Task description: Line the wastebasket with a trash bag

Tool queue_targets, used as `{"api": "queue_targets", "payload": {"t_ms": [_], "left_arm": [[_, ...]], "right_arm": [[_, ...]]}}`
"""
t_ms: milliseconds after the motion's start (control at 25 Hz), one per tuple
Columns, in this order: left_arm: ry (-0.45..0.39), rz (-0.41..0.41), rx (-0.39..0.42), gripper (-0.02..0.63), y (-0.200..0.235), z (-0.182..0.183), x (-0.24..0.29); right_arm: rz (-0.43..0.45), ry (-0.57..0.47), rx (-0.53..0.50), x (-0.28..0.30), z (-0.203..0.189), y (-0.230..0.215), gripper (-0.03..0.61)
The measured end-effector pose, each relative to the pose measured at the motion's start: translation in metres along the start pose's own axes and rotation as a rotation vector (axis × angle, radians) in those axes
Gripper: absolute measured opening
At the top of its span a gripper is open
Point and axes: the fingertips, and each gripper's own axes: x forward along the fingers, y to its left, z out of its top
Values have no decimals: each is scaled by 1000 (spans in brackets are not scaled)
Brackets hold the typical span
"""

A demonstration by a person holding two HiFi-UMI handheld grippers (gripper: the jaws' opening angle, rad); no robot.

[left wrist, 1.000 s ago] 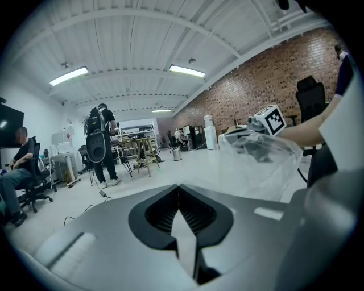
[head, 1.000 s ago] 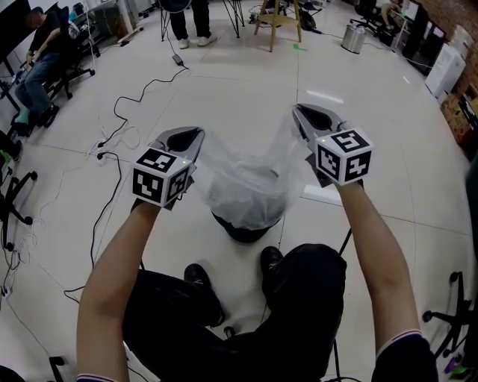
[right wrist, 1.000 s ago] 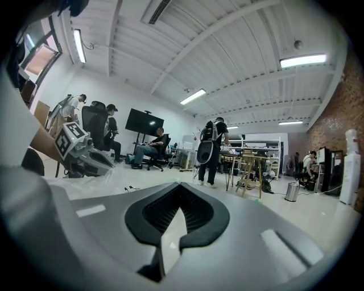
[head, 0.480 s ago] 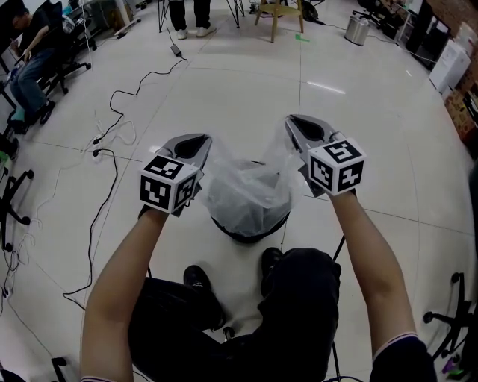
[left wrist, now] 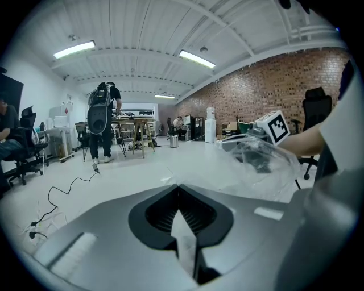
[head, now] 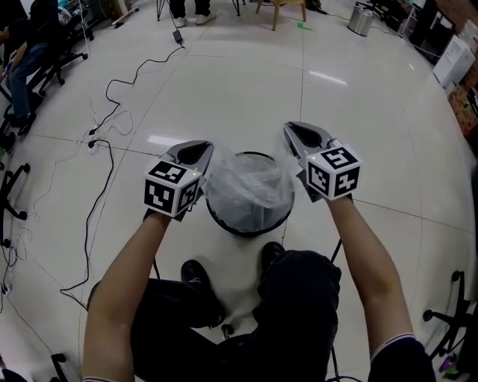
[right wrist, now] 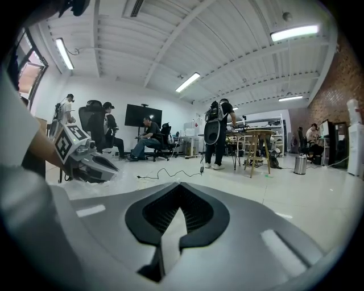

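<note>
Found the left gripper (head: 203,149) with its jaws pressed together on a thin fold of the trash bag (head: 246,186). Confirmed in the left gripper view: a pale strip of film pinched in the seam of the closed jaws, no gap to either side of it.

Found the right gripper (head: 291,133) in the same condition, jaws closed with a sliver of film caught between them, as seen in the right gripper view.

Located the bag strung between the two sets of jaws. Traced the clear film to the right from the left jaws and to the left from the right jaws, sagging in the middle.

Located the wastebasket (head: 250,230) below and between both sets of jaws: black, round, upright on the floor. Noted the body of the bag hanging inside it, with the far rim showing dark through the film. Could not tell whether the film touches the rim at either side.

Recorded a black cable (head: 101,171) on the tiled floor, well out to the left of the left jaws. Recorded the person's shoe (head: 196,272) just on the near side of the basket, behind both jaws. Recorded a metal bin (head: 361,19) far ahead of the right jaws.
</note>
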Motion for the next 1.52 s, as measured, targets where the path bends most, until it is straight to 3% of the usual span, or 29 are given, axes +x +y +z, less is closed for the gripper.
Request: {"api": "queue_targets", "payload": {"t_ms": [840, 1520], "left_arm": [[144, 126, -76, 12, 70, -66, 19], [317, 166, -135, 12, 85, -140, 27]], "right_arm": [[-97, 118, 54, 6, -80, -51, 2], [-132, 246, 130, -5, -164, -63, 2]]}}
